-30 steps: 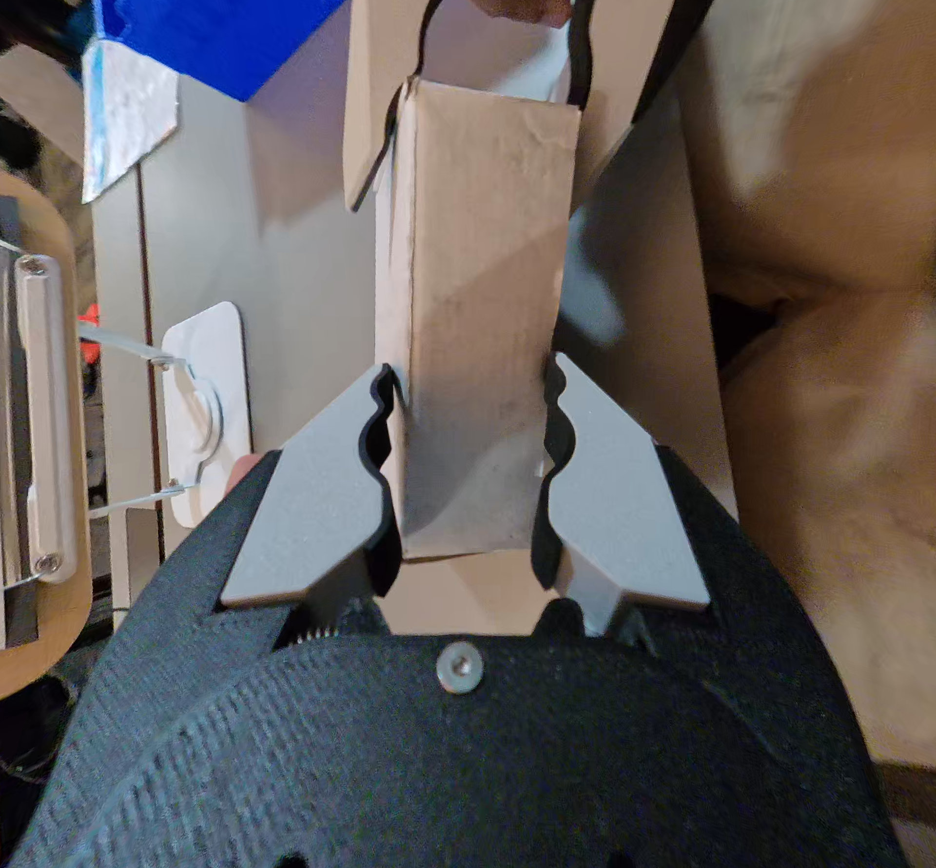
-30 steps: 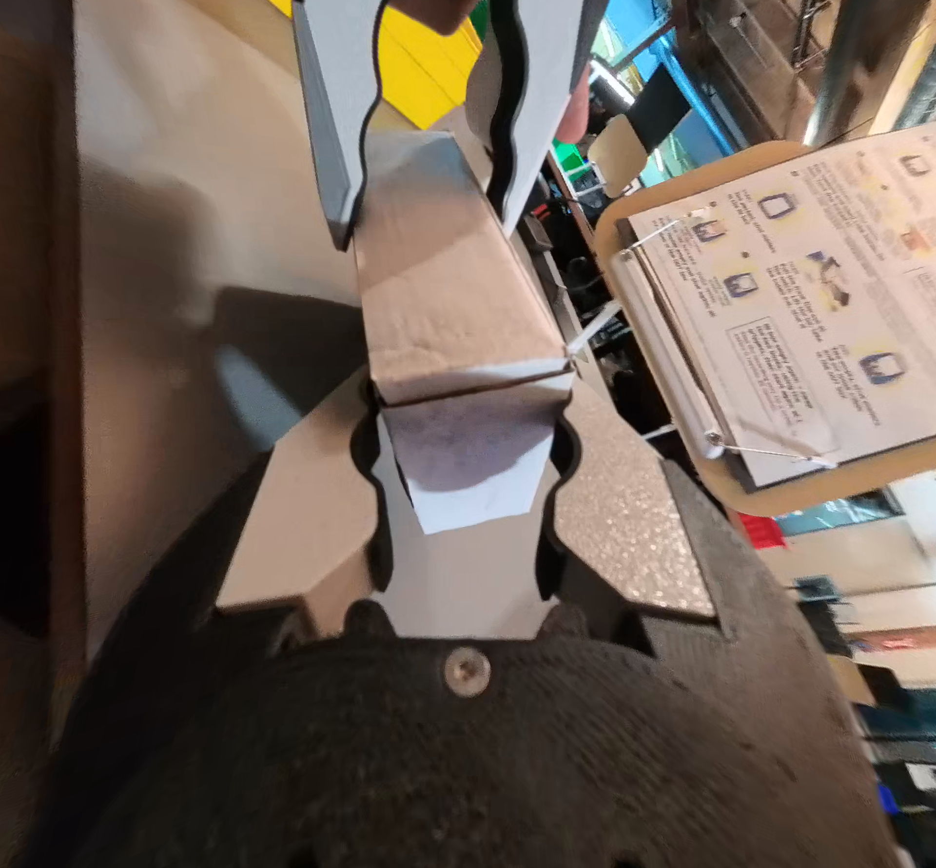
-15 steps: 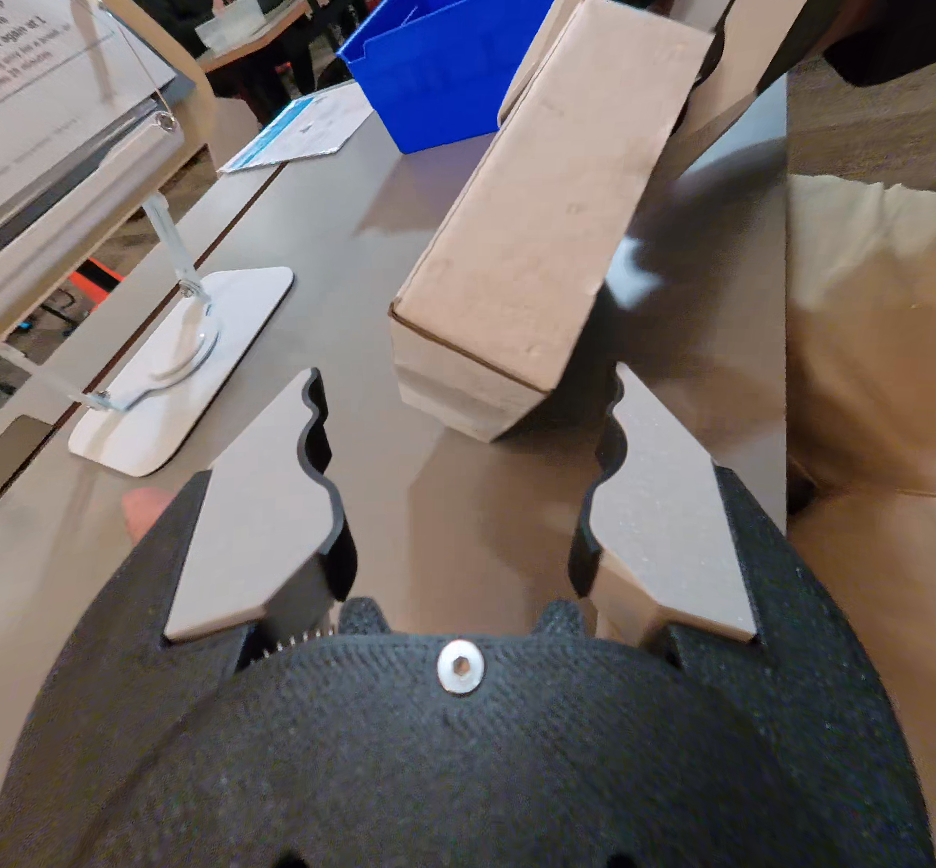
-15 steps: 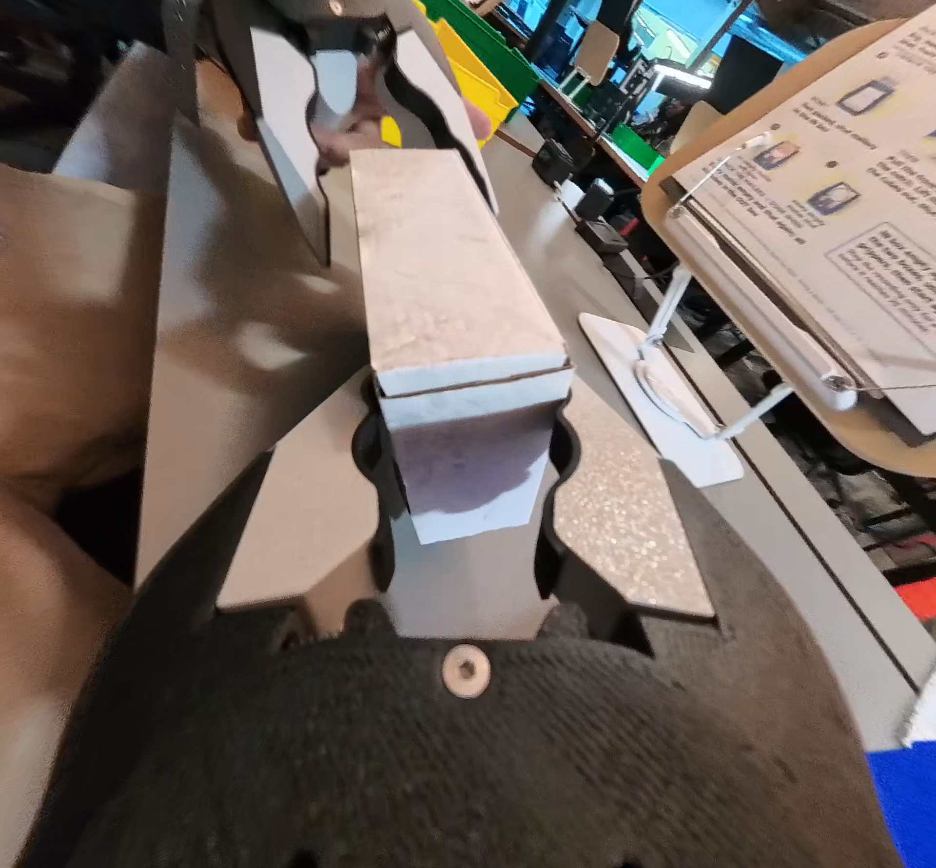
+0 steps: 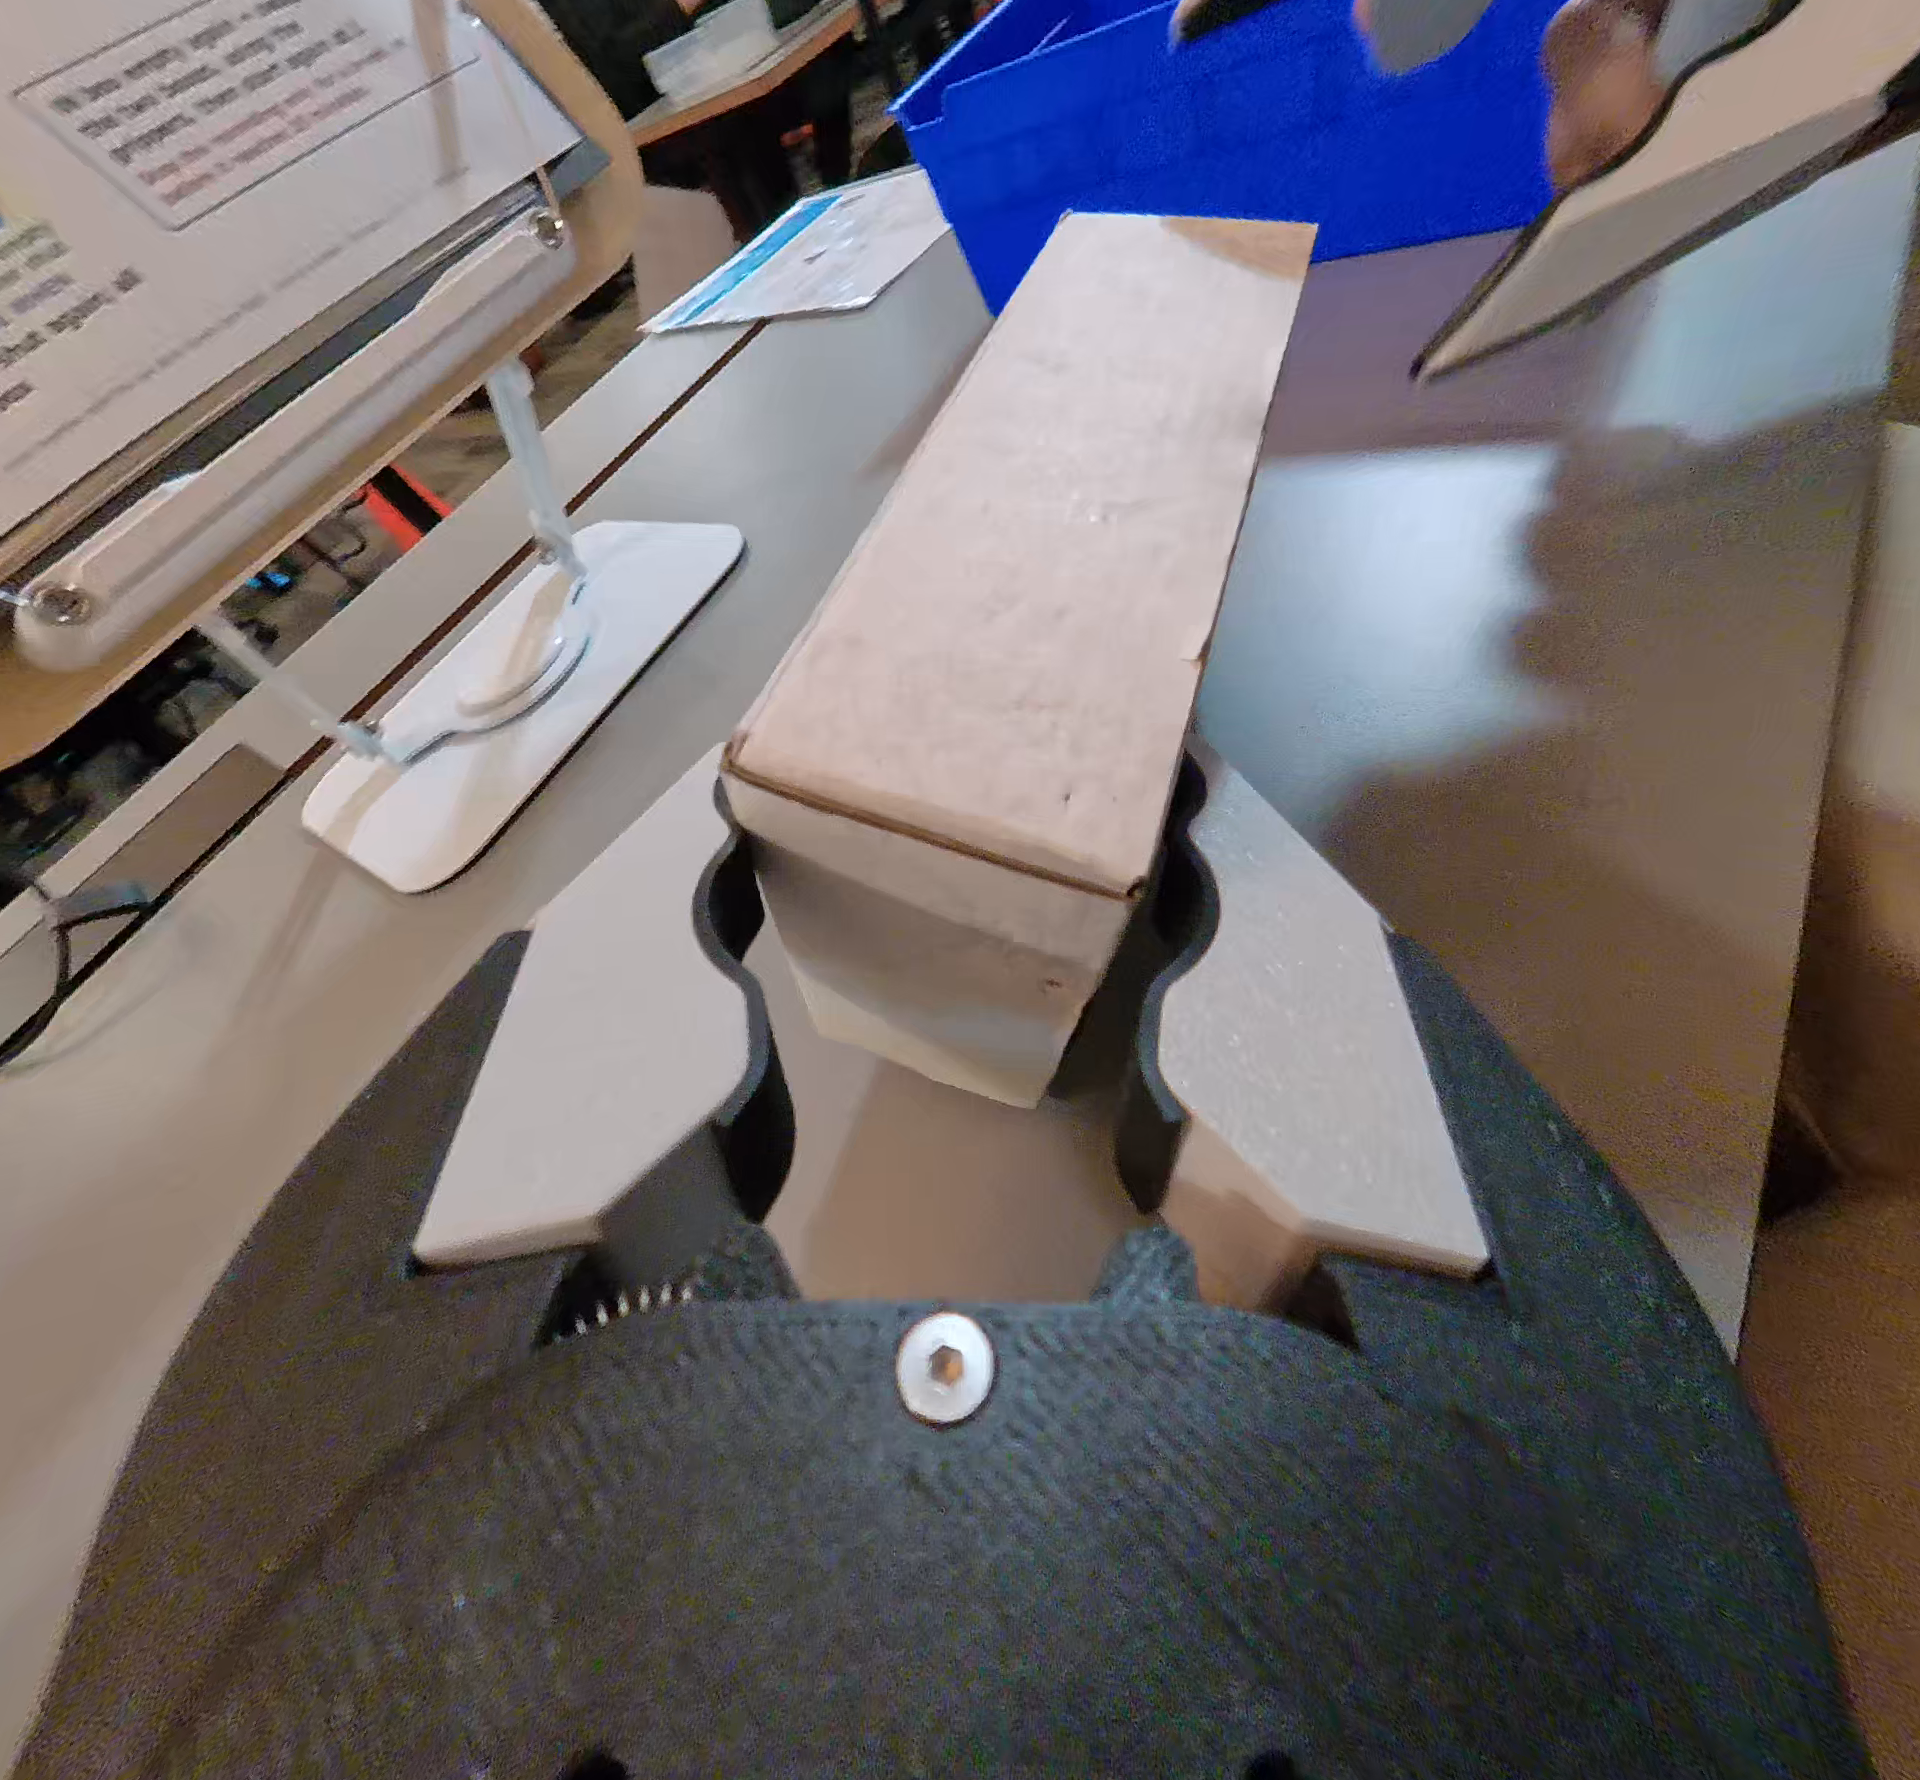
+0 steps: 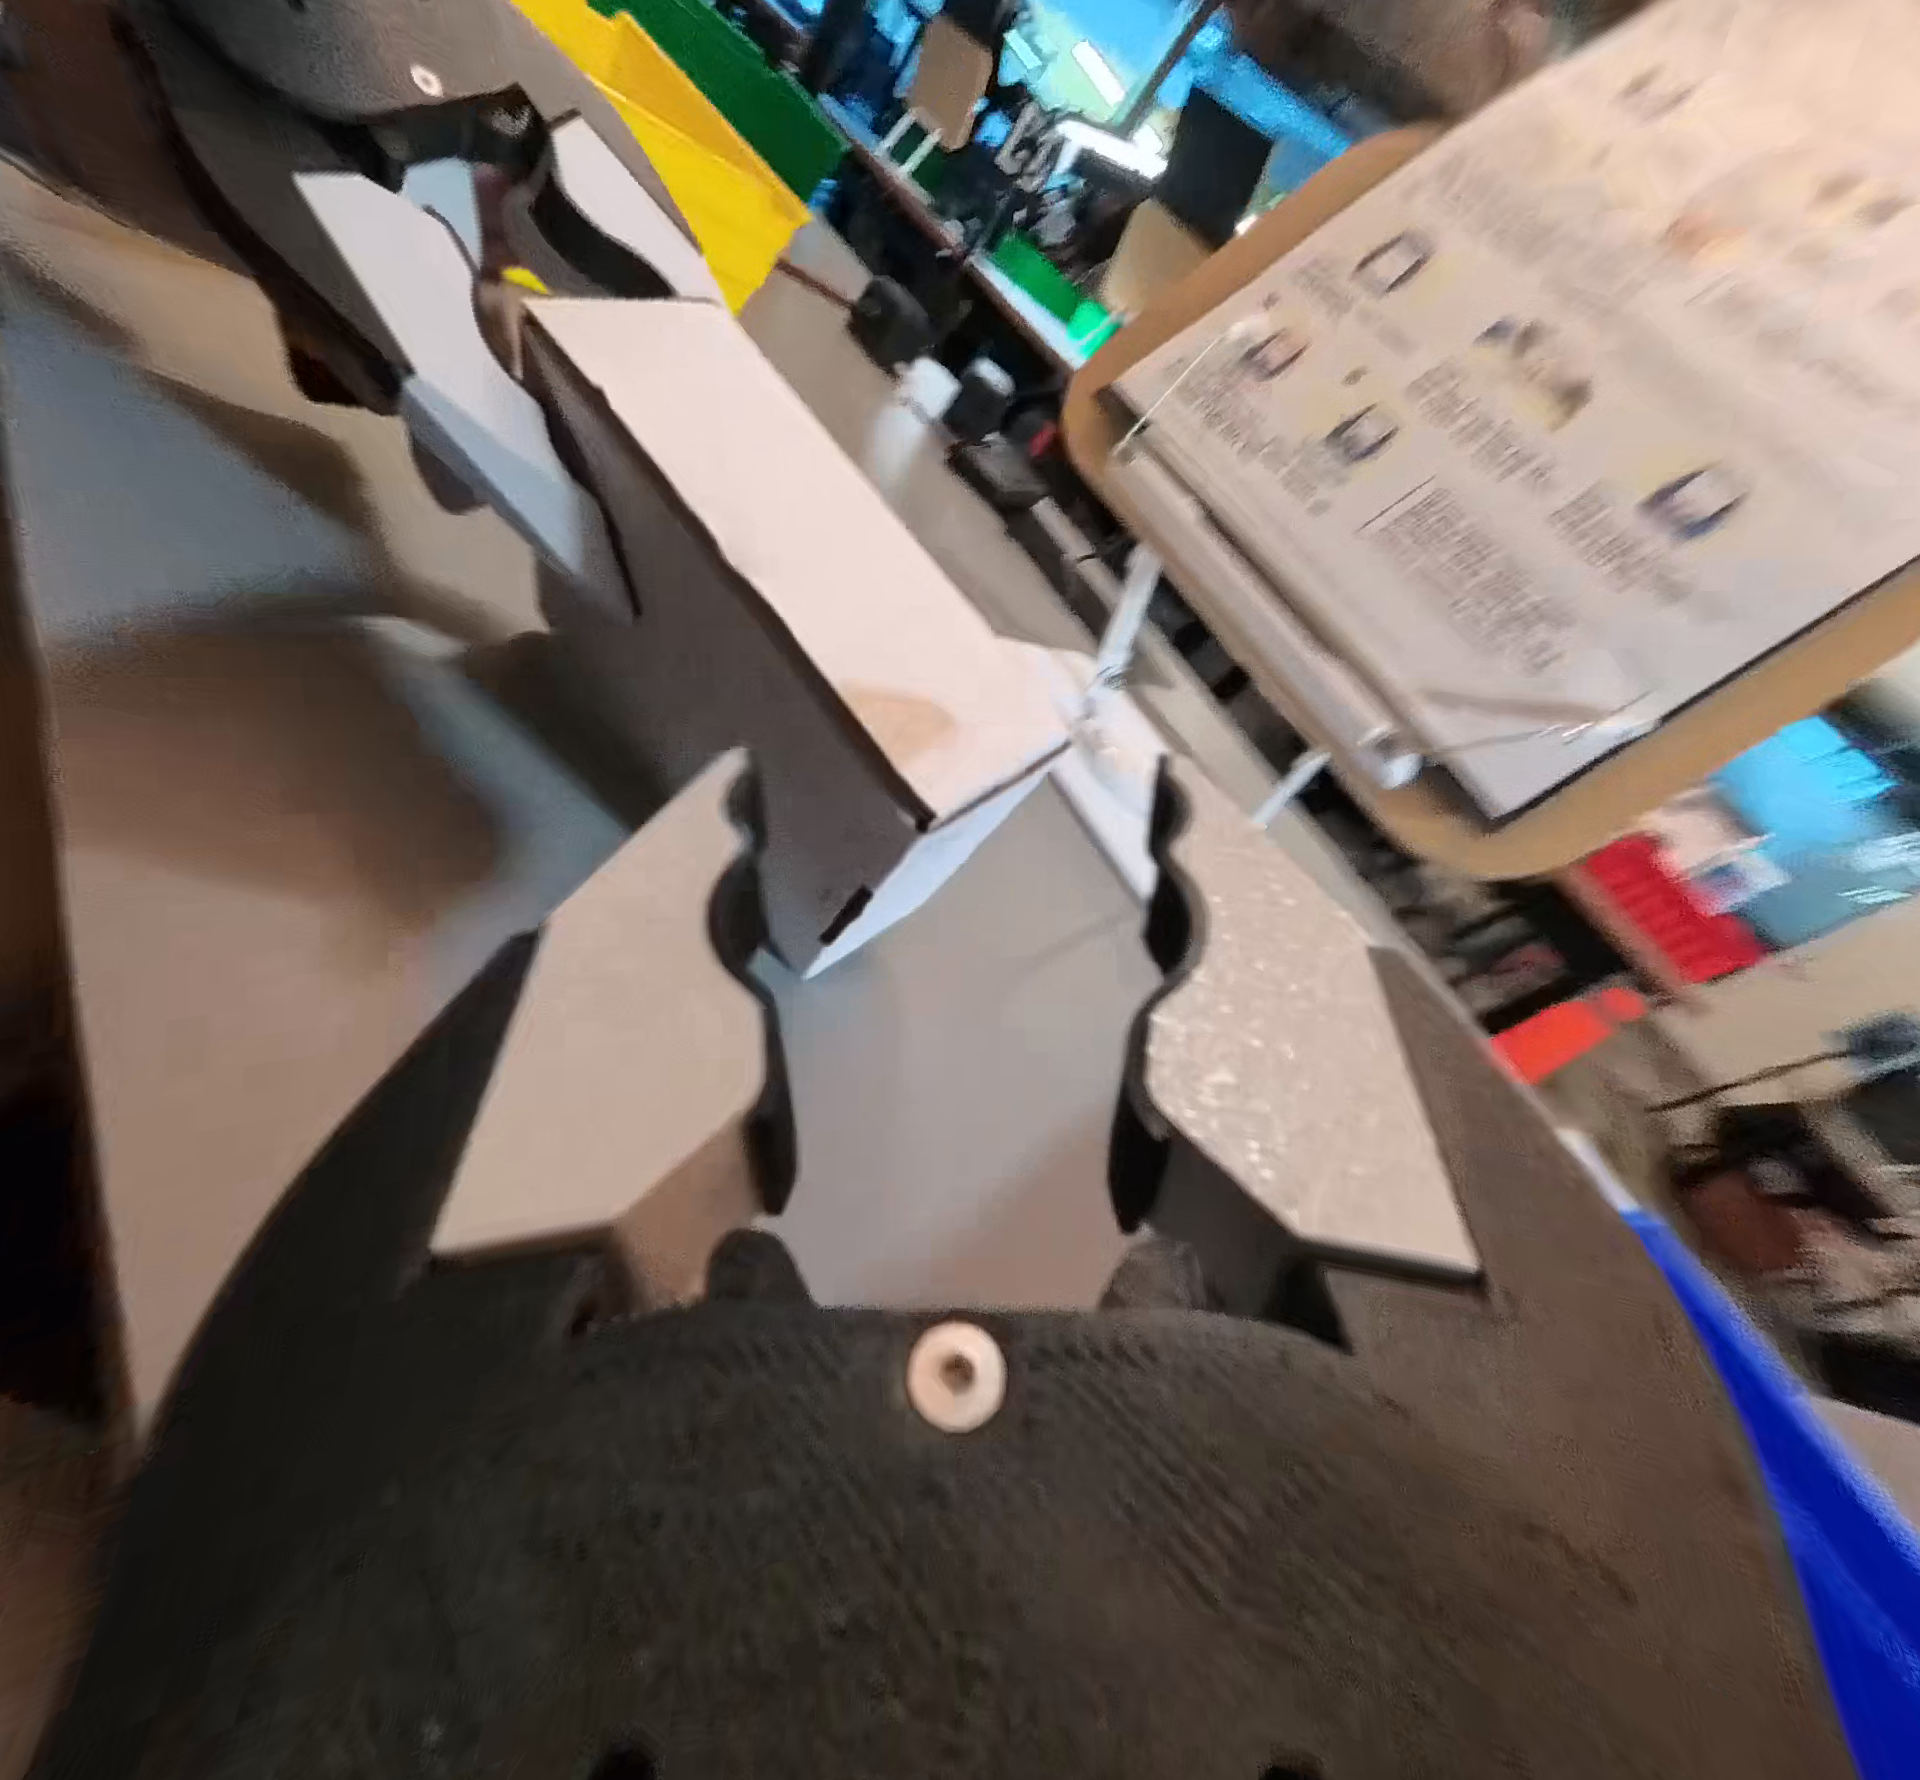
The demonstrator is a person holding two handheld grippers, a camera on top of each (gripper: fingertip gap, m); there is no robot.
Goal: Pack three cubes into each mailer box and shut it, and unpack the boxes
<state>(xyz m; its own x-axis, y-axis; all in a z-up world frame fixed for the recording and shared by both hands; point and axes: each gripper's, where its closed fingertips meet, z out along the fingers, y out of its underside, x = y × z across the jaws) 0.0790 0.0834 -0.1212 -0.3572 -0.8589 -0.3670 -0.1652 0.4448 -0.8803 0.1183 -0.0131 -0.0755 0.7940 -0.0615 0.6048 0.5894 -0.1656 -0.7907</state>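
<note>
A closed brown mailer box (image 5: 1039,535) lies flat on the grey table (image 5: 1507,847). My left gripper (image 5: 951,785) is shut on its near end, one finger on each side. In the right wrist view the box (image 6: 810,567) runs away from me, with the left gripper (image 6: 520,348) at its far end. My right gripper (image 6: 945,795) is open and empty. The box's near corner sits just inside its left finger, not gripped. In the left wrist view the right gripper's fingers (image 5: 1714,182) hang above the table, past the box's far end. No cubes show.
A blue bin (image 5: 1247,99) stands behind the box. A clipboard on a white stand (image 5: 520,691) is at the table's left edge, and it also shows in the right wrist view (image 6: 1507,483). A paper sheet (image 5: 821,260) lies near the bin. Yellow (image 6: 675,120) and green (image 6: 707,37) bins stand farther off.
The box came down from the air to lie on the table. My left gripper closed on one end. My right gripper let go of the other end and drew back.
</note>
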